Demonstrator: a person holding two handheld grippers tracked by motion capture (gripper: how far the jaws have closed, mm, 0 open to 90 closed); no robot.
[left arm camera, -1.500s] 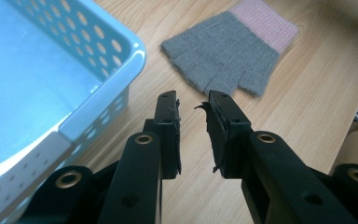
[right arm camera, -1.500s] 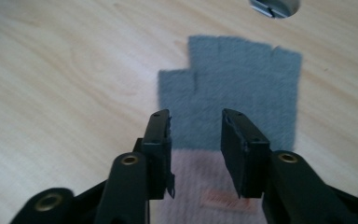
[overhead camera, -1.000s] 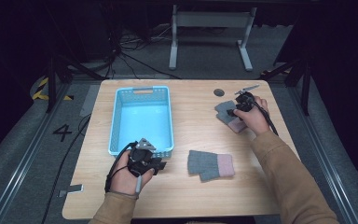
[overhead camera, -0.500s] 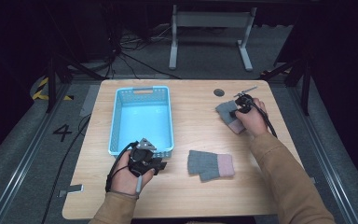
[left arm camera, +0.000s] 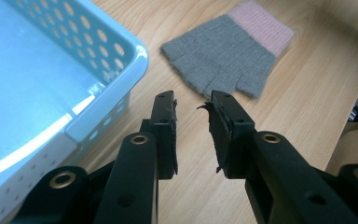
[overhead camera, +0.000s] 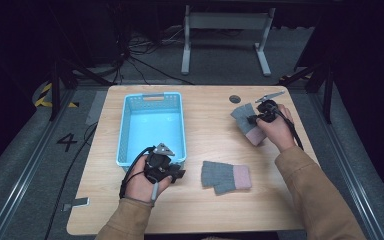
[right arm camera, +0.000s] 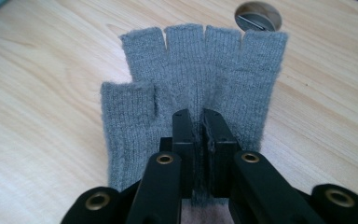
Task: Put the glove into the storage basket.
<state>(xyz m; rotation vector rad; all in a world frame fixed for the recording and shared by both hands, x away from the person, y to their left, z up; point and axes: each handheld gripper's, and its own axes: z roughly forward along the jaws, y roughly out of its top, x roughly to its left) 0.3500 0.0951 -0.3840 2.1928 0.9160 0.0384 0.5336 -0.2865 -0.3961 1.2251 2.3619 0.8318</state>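
A grey fingerless glove point(right arm camera: 186, 60) with a pink cuff point(overhead camera: 254, 136) lies at the table's right side. My right gripper point(right arm camera: 196, 116) has just been closing and is now shut on a fold of its knit at the palm point(overhead camera: 254, 120). The glove's finger ends still rest on the wood. A second grey and pink glove point(overhead camera: 225, 176) lies flat near the front middle point(left arm camera: 223, 51). My left gripper point(left arm camera: 193, 100) stands open with nothing between its jaws, pointing toward that glove from beside the basket's near corner point(overhead camera: 177, 172).
A light blue perforated basket point(overhead camera: 125, 130) sits left of centre, its corner point(left arm camera: 121, 56) close to my left gripper. A round cable hole point(overhead camera: 235, 98) lies just beyond the pinched glove point(right arm camera: 257, 16). Bare wood lies between the two gloves.
My right gripper's jaws have closed onto the far glove and the hand has shifted slightly with it. The left hand and the near glove have stayed put.
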